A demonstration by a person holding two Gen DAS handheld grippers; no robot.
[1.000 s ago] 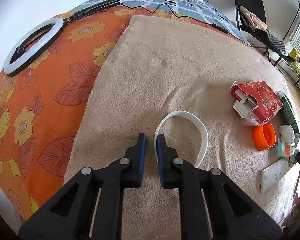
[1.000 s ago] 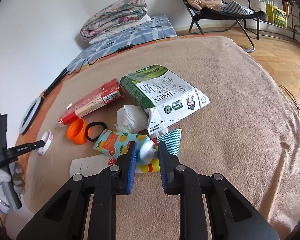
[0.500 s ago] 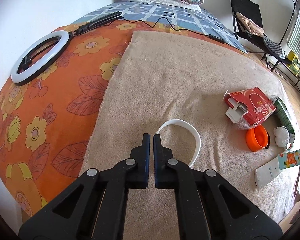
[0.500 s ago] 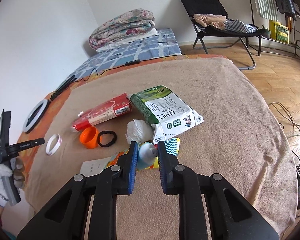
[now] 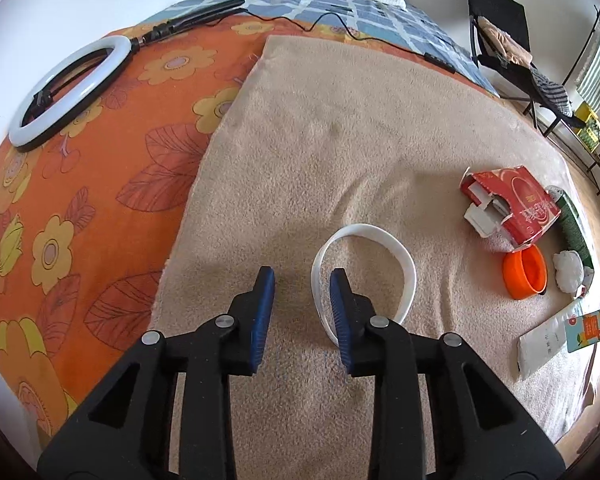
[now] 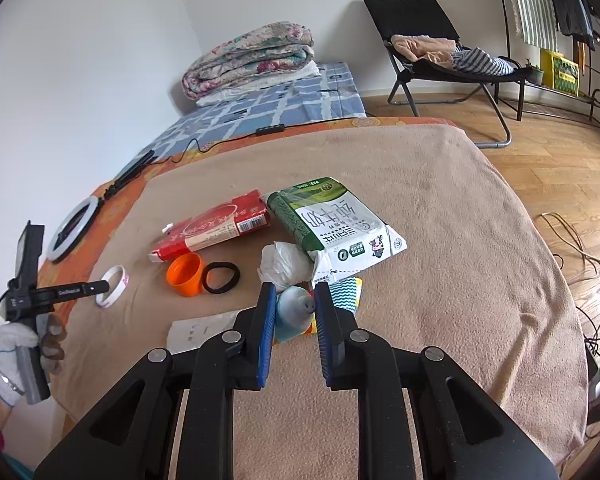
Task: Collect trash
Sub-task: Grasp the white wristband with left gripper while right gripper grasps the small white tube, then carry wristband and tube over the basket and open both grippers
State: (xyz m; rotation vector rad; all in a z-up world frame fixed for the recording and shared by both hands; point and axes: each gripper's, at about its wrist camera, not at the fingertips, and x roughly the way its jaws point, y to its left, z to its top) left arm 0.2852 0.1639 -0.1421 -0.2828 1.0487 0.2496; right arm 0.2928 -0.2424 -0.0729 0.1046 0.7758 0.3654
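Tube (image 6: 294, 312) pinched in the right gripper (image 6: 295, 300) could slip; left gripper (image 5: 302, 286) spread, white ring (image 5: 364, 276) just ahead.

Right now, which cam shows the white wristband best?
Left wrist: the white wristband lies large and close, one side between the open left gripper fingers. The right wrist view shows it only small, far left on the beige blanket.

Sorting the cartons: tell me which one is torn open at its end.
The red carton, beside the orange cap: its white end flaps hang open. The green-and-white milk carton looks flattened.
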